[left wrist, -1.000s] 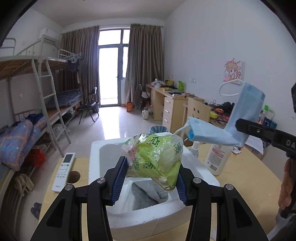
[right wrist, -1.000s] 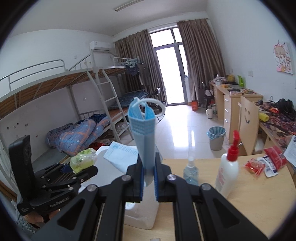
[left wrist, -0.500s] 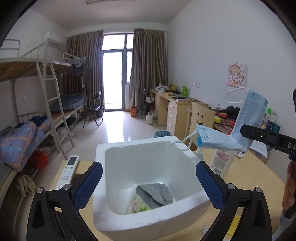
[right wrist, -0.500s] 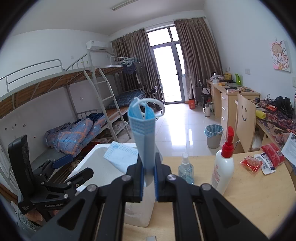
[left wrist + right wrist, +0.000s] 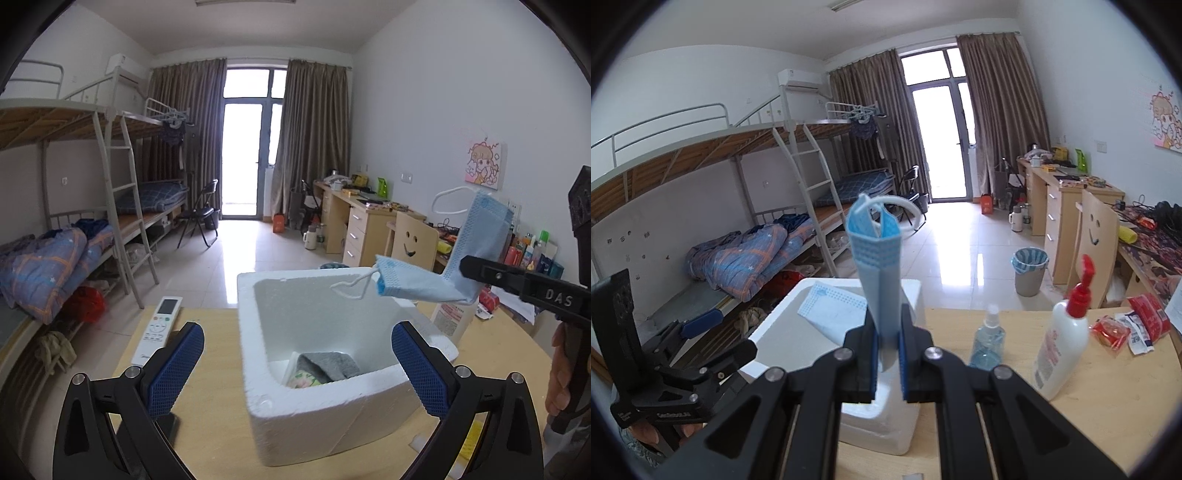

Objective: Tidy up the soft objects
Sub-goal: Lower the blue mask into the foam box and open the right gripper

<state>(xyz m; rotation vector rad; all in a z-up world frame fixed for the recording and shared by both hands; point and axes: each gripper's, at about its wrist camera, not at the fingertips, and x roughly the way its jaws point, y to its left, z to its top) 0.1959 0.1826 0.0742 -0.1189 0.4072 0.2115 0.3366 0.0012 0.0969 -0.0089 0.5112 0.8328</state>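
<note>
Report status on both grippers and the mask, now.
Left gripper open, empty, at foam box. Right gripper shut on blue mask, held above box rim. Grey cloth and packet already inside. Nothing blocking.

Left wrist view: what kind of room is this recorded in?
Most likely a student dorm room. A metal bunk bed with a ladder lines one wall, a row of wooden desks lines the other, and a curtained glass door closes the far end. The work happens on a wooden table.

You had a light blue mask (image 5: 879, 280), a white foam box (image 5: 295, 417) and a grey cloth (image 5: 328, 365) in the box.
</note>
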